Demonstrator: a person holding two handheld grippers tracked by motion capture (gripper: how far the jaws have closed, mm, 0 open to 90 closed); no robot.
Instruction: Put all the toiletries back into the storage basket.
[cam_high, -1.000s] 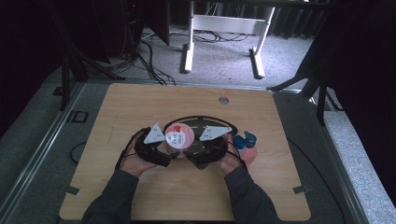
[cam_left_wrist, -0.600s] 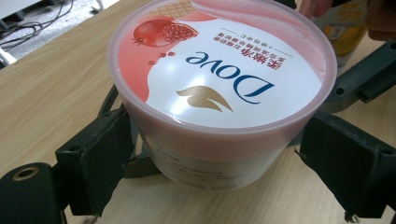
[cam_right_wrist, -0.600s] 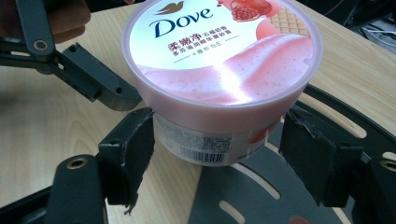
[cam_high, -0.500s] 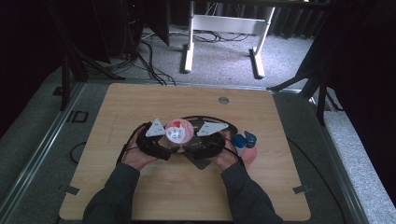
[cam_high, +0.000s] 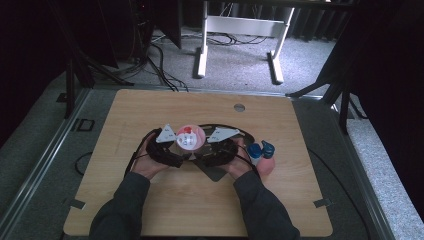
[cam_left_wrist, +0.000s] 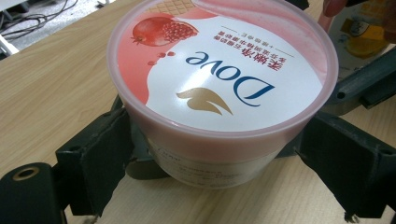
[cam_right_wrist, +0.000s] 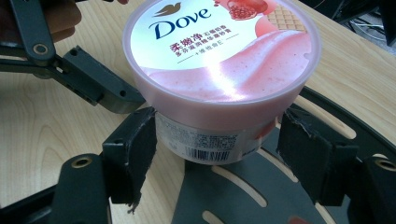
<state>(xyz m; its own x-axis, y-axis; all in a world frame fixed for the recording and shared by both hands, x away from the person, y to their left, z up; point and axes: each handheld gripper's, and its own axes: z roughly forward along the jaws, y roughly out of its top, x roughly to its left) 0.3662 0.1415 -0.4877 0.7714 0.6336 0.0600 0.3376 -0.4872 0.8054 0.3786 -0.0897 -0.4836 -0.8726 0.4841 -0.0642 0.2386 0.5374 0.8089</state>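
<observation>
At the near edge of a wooden table (cam_high: 150, 210), a person's two forearms reach in, each hand working a two-jaw gripper around a pink Dove tub (cam_high: 189, 137) at the centre of the board. The left gripper (cam_left_wrist: 210, 154) has its black jaws clamped on the tub's lower body from both sides, just under the lid rim. The right gripper (cam_right_wrist: 215, 149) straddles the same tub from the opposite side; one jaw touches the wall by the barcode label, the other stands a little off it, so it appears parted rather than clenched. The tub sits upright, lid on, above a dark slotted plate (cam_right_wrist: 243, 191) lying on the table. Judging by this, the step in hand is a two-handed steadying or passing of the tub; the next move would call for the right jaws to close squarely on the wall below the lid before the left lets go, keeping the tub level. Just beyond the right hand stands a blue-capped bottle (cam_high: 256, 151). Farther back, a round grommet (cam_high: 239, 107) marks the table's far edge, with white desk legs (cam_high: 202, 45) on the grey floor beyond
</observation>
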